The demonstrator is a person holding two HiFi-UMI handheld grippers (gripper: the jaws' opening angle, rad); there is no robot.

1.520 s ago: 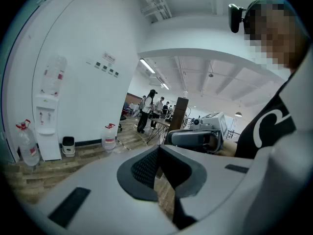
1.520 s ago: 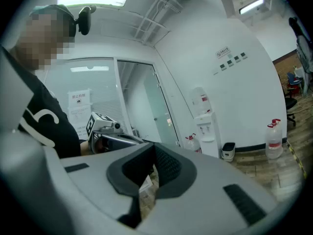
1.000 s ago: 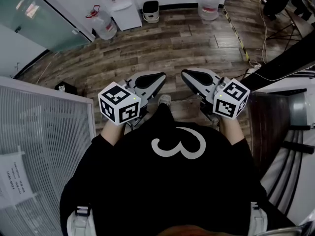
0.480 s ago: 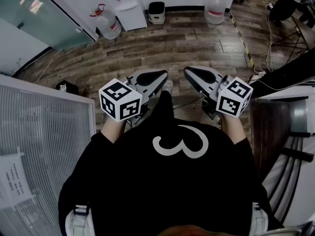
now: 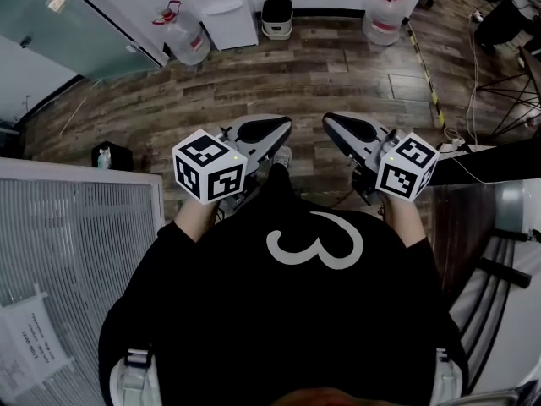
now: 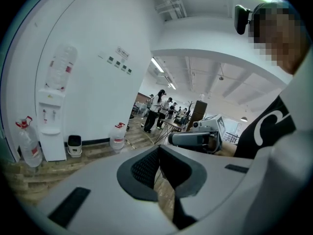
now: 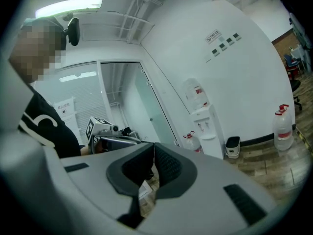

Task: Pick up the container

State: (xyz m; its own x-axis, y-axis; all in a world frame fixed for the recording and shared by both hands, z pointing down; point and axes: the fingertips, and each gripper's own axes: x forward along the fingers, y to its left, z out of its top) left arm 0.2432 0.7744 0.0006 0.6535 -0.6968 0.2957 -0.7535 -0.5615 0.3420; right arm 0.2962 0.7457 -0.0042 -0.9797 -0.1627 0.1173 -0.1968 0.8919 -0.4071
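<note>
We hold the left gripper (image 6: 159, 153) and the right gripper (image 7: 152, 151) side by side in front of our black shirt (image 5: 287, 311). Each pair of ribbed pads (image 6: 144, 168) is pressed fully together, gripping nothing, with only the wooden floor (image 5: 321, 74) showing past them. Both sets of fingertips point forward and slightly toward each other, and our shoe (image 5: 281, 155) shows just below the gap between them. We cannot tell which thing is the container: none of the views shows it clearly, so we cannot give its long axis or the way it points. Well ahead of the fingertips, along the white wall, stand a water dispenser (image 5: 221, 7) and a small dark bin (image 5: 277, 17), which is almost straight ahead of the left fingertips. A water jug (image 5: 182, 36) stands left of the dispenser. A second water jug (image 5: 385, 15) stands ahead and to the right of the right fingertips. In the left gripper view, people stand around a table far beyond the fingertips. Compared with a second ago, both pairs of fingers are as tightly closed as before and keep the same pose. They sit slightly higher in the head view. The dispenser, the bin and the right-hand jug have slid to the right, so our head has turned a little.
</note>
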